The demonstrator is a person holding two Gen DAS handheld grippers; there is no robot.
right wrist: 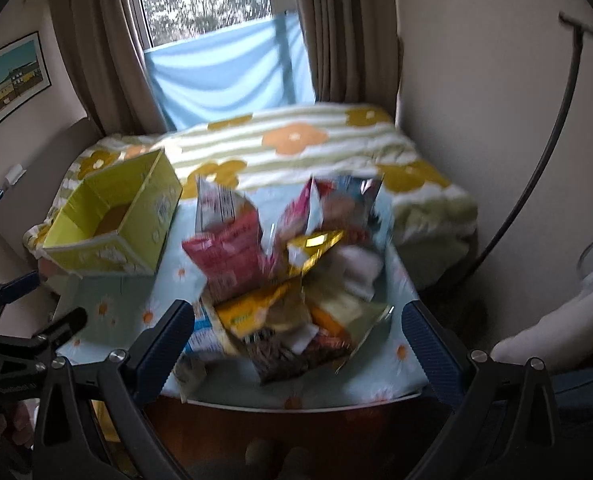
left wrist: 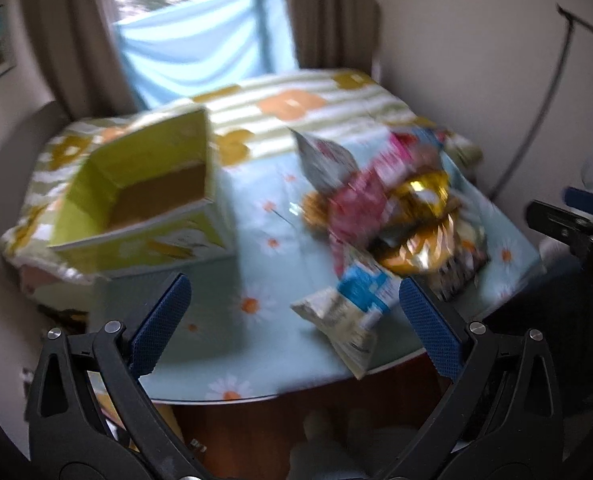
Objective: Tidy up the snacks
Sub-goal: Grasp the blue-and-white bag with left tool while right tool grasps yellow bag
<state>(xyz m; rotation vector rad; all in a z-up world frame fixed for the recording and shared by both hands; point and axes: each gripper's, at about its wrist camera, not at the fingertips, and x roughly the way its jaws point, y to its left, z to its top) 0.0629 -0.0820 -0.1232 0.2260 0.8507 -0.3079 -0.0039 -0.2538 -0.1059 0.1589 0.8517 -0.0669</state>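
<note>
A heap of snack packets lies on the right part of the daisy-print table; it fills the middle of the right wrist view. A pink packet, gold foil packets and a white and blue packet are in it. An open, empty yellow-green box stands at the table's left, also in the right wrist view. My left gripper is open and empty above the table's near edge. My right gripper is open and empty, just short of the heap.
A bed with a striped flower quilt runs behind the table up to a curtained window. A wall is at the right, with a dark curved cable. The left gripper shows at the left edge of the right wrist view.
</note>
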